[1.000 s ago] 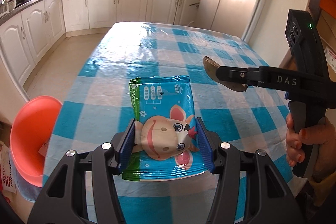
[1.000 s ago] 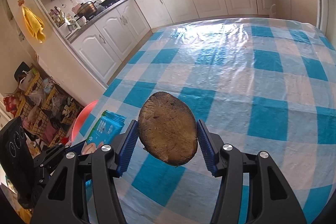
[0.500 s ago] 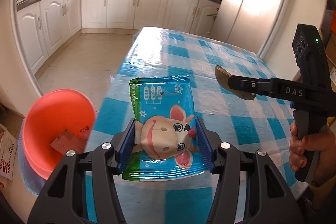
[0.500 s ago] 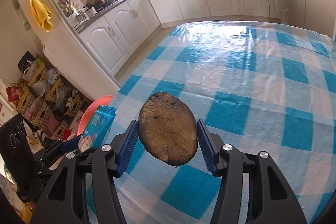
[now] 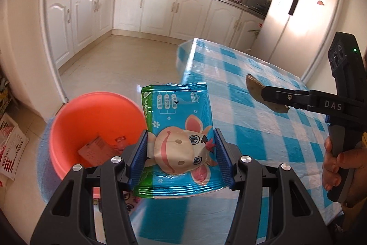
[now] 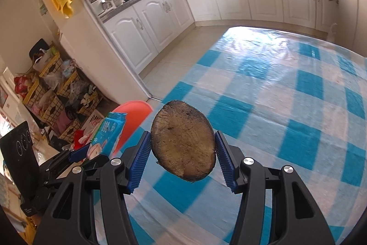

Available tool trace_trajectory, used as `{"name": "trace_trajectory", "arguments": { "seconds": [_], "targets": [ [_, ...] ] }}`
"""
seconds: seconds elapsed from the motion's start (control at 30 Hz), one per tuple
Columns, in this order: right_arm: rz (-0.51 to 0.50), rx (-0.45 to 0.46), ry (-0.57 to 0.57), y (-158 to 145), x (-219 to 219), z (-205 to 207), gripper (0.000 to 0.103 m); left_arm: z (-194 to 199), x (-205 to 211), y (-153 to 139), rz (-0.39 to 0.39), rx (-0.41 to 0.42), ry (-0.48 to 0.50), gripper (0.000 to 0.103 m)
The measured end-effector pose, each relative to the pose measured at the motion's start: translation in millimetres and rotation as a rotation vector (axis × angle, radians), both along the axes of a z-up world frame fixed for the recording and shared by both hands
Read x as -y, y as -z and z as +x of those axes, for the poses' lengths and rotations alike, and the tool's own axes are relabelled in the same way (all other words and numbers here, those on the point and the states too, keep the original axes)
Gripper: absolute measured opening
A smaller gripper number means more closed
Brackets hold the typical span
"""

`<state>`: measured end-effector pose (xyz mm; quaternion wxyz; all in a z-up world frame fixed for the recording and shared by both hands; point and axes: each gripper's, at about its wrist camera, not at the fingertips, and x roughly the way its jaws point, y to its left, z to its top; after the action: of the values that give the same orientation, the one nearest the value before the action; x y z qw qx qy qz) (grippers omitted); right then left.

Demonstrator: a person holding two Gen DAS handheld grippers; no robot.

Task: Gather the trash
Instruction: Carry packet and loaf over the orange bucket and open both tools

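Both grippers loaded, heading for the bin

Wipes pack [image 5: 177, 134] clamped flat between the left gripper [image 5: 181, 160] pads, hanging off the table's [image 5: 263, 137] left edge, far end poking over the rim of the bin [image 5: 91, 125] down on the floor. Brown slice [image 6: 183, 141], charred at the rim, pinched edge-on in the right gripper [image 6: 183, 159], jaws clenched on it, held over the table near that same left edge and not over the bin yet. Some packaging already in the bin. Main risk: letting go of the pack too early, since most of it looks short of the opening, so could clip the rim and land on the floor. Slice held only by its thin edges, so could rotate out or crumble on the way over. Grippers close together too, so might bump.
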<state>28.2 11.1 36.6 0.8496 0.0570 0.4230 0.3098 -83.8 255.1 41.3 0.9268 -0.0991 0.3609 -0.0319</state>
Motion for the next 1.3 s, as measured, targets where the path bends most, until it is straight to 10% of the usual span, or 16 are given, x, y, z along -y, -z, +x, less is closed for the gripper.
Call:
{"name": "trace_trajectory", "arguments": {
  "seconds": [0.67, 1.3],
  "targets": [
    [-0.037, 0.020, -0.221, -5.8, -127.6, 10.5, 0.057, 4.7, -101.5, 30.3, -0.036, -0.058, -0.249, 0.056],
    [-0.128, -0.032, -0.313, 27.7, -195.6, 13.8, 0.057, 25.0, -127.2, 62.9, -0.065, -0.117, -0.281, 0.056]
  ]
}}
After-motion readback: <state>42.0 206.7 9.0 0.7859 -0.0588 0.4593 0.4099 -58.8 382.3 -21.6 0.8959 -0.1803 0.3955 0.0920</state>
